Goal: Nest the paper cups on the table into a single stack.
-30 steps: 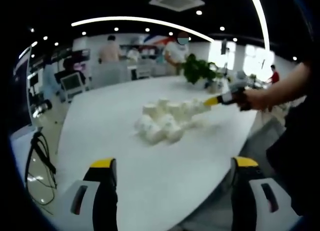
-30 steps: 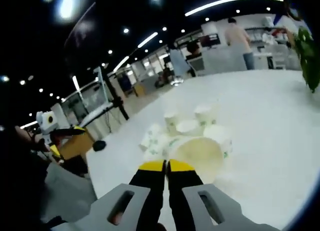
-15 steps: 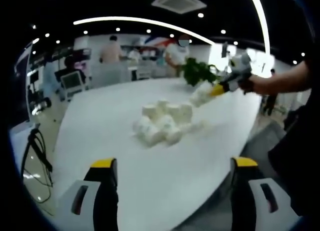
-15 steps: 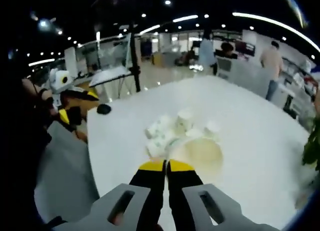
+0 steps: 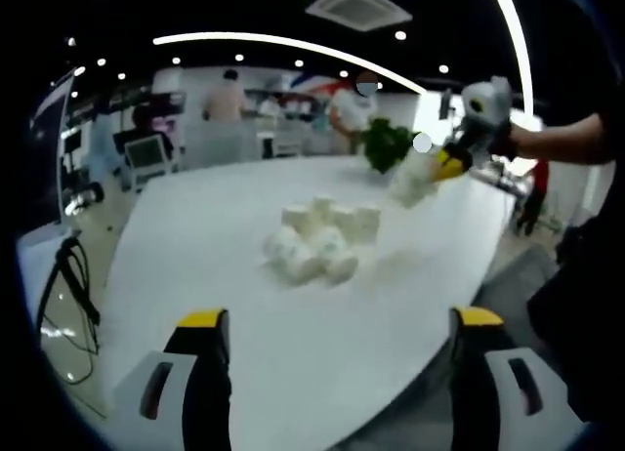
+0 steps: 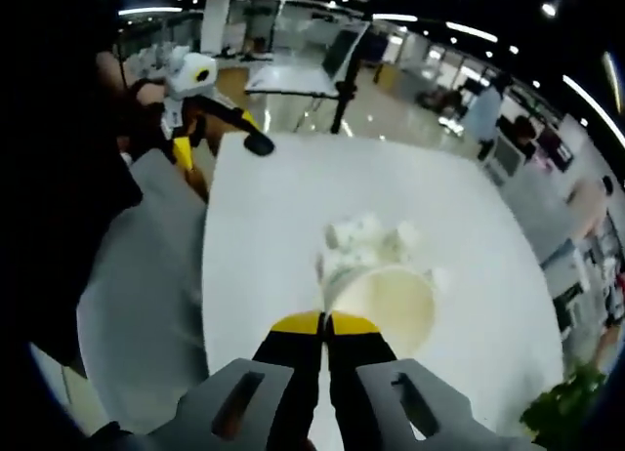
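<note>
Several white paper cups (image 5: 318, 238) lie and stand in a loose pile near the middle of the white table (image 5: 225, 305). My left gripper (image 5: 332, 324) hovers open above the table's near edge, well short of the pile, with nothing between its jaws. In the left gripper view, my right gripper (image 5: 441, 164) hangs high at the right, holding one paper cup (image 5: 414, 178) in the air. In the right gripper view, my right gripper (image 6: 325, 321) is shut on the rim of that held cup (image 6: 389, 305), whose open mouth faces the camera, with the pile (image 6: 366, 244) far below it.
A green plant (image 5: 386, 144) stands at the table's far edge. People stand at desks beyond it. A tripod with cables (image 5: 68, 295) stands on the floor left of the table. In the right gripper view, my left gripper (image 6: 200, 109) and a hand show at upper left.
My right gripper has lifted the held cup up off the pile and away to the right, high above the table. My left gripper has stayed open in place.
</note>
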Motion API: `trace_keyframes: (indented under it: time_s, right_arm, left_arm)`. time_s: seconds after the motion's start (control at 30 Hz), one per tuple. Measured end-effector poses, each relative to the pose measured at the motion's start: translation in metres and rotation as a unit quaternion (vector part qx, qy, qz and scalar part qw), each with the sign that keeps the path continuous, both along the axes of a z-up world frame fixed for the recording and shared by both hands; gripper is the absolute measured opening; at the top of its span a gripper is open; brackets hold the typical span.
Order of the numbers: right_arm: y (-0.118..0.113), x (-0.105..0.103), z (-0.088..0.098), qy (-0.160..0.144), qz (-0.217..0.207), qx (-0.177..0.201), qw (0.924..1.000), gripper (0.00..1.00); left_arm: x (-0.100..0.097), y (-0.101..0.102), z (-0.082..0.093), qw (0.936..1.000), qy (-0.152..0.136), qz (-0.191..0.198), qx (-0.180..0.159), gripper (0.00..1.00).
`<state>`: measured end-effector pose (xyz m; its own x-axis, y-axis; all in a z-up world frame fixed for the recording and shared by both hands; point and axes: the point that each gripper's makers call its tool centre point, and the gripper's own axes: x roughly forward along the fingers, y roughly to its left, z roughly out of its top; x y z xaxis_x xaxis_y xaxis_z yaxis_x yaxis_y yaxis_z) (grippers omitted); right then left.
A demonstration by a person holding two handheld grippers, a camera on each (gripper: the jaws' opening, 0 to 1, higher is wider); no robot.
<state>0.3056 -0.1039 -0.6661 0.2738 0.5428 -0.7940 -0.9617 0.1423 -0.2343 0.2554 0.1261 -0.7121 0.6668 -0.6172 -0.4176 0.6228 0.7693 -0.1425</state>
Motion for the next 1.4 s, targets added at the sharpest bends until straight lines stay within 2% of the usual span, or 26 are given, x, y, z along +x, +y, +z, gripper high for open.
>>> trace_keyframes:
  time_s: [0.07, 0.13, 0.27, 0.43, 0.63, 0.77, 0.9, 1.17, 1.4]
  right_arm:
    - [0.006, -0.008, 0.001, 0.013, 0.014, -0.012, 0.9998, 0.00]
    - [0.008, -0.013, -0.002, 0.014, 0.042, -0.040, 0.9982, 0.00]
    - [0.014, -0.022, -0.007, 0.022, 0.078, -0.070, 0.9942, 0.00]
    - [0.019, -0.033, -0.016, 0.015, 0.140, -0.128, 0.9817, 0.00]
    - [0.030, -0.043, -0.032, 0.031, 0.153, -0.136, 0.9784, 0.00]
    - [0.036, -0.049, -0.048, 0.030, 0.164, -0.147, 0.9749, 0.00]
    - [0.038, -0.056, -0.063, 0.044, 0.171, -0.155, 0.9720, 0.00]
    - [0.043, -0.057, -0.090, 0.059, 0.170, -0.167, 0.9695, 0.00]
    - [0.037, -0.061, -0.113, 0.046, 0.202, -0.207, 0.9562, 0.00]
  left_arm:
    - [0.000, 0.001, 0.000, 1.0000, -0.003, 0.000, 0.004, 0.92]
    - [0.000, 0.001, 0.000, 1.0000, -0.001, 0.001, 0.004, 0.92]
    - [0.000, 0.002, -0.001, 1.0000, -0.001, 0.001, 0.003, 0.91]
    - [-0.002, 0.001, -0.003, 0.9998, -0.003, -0.008, 0.017, 0.91]
    - [-0.004, 0.002, -0.006, 0.9999, 0.001, -0.004, 0.015, 0.90]
    - [-0.006, 0.002, -0.008, 0.9997, 0.004, -0.010, 0.024, 0.90]
    - [-0.005, 0.005, -0.007, 0.9997, 0.002, -0.007, 0.024, 0.90]
    - [-0.004, 0.009, -0.006, 0.9996, 0.001, -0.001, 0.029, 0.89]
    - [-0.008, 0.007, -0.009, 0.9995, 0.005, -0.001, 0.030, 0.89]
